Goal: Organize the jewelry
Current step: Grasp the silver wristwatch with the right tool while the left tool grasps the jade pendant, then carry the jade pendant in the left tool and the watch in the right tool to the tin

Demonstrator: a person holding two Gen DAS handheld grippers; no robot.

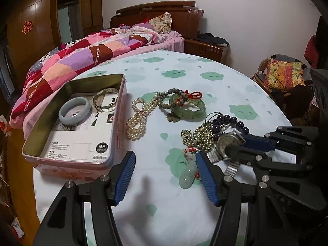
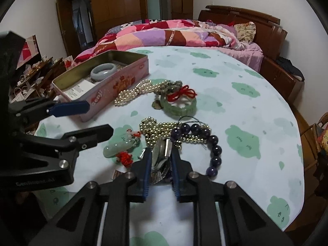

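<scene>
Now, right gripper [image 2: 161, 160]: jaws nearly together, blue pads pressed on either side of the wristwatch [image 2: 162, 153], which stands on edge between them; its metal strap trails back under the fingers
Step in hand: judged to be lifting the wristwatch out of the pile for the tin [image 1: 114, 106]
How to do it well: raise it slowly and straight up, since the gold bead chain [image 2: 160, 129] and the dark purple bead bracelet [image 2: 213, 143] lie against the watch and could drag along; keep the strap from snagging the beads, then carry it low over the cloth to the free floor of the tin
Left gripper [image 1: 166, 176]: jaws wide apart, holding nothing, hovering just above the tablecloth [image 1: 225, 86] with the jade pendant [image 1: 187, 176] close inside its right pad; whether the pad touches it cannot be told
Tin contents: 1 pale jade bangle [image 1: 74, 110] and 1 silver bangle [image 1: 106, 100], lying on printed paper
Loose on the cloth: pearl strand [image 1: 136, 121] just beside the tin, then the green jade bracelet [image 1: 187, 108] with a red cord, tangled with grey beads
Progress: 2 pieces stowed, most of the pile not yet moved
</scene>
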